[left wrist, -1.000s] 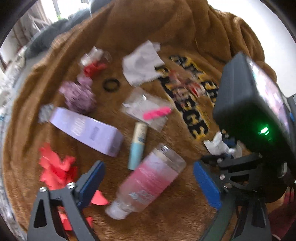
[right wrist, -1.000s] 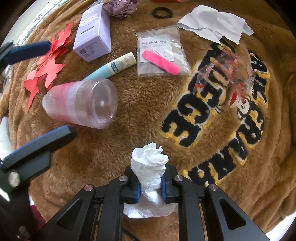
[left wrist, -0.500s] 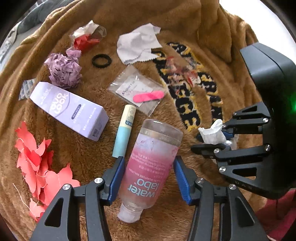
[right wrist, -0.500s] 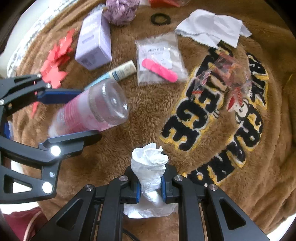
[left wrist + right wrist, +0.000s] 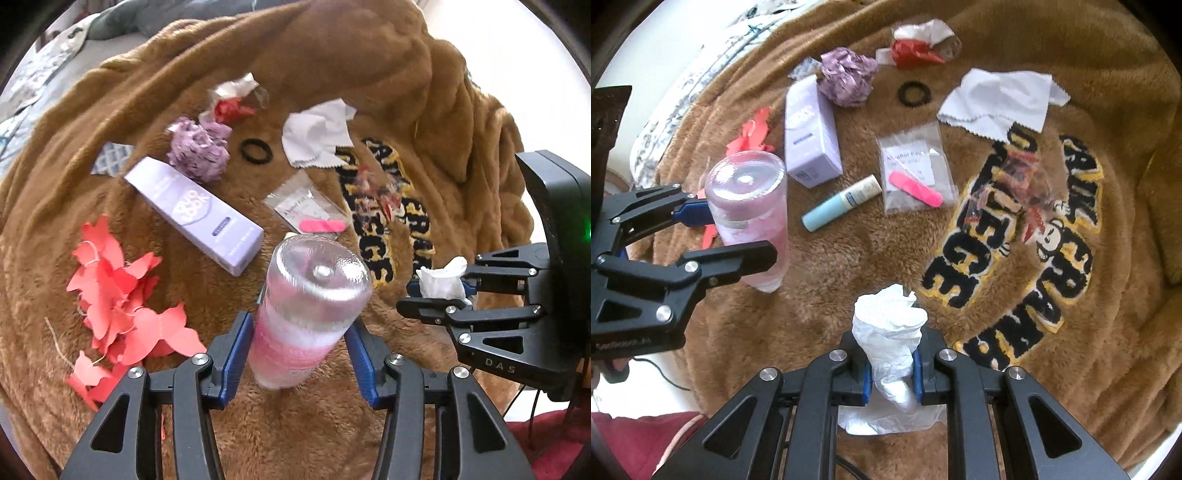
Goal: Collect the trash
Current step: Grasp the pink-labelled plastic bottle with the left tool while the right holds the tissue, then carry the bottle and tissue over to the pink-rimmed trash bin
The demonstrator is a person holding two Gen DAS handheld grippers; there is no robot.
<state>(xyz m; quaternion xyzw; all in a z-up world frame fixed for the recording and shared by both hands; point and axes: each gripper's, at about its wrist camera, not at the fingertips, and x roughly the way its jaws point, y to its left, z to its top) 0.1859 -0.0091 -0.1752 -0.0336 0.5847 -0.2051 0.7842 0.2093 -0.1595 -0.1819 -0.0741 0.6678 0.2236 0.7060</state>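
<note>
- The left gripper [image 5: 301, 354] had its jaws clenched on the pink bottle [image 5: 310, 310], held base-up above the brown blanket [image 5: 332, 66], probably to carry it away.
- The right gripper [image 5: 891, 373] pinched the crumpled tissue [image 5: 890, 325] tightly, so both tools were full.
- The purple box [image 5: 810, 136] and the blue tube [image 5: 842, 203] lay on the blanket, not yet collected.

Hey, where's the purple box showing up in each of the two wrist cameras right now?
Left wrist view: the purple box lies left of centre, up and left of the held bottle.
Right wrist view: it lies upper left of centre, just right of the bottle.
Shared landmark: the black hair tie, past the box in both.
</note>
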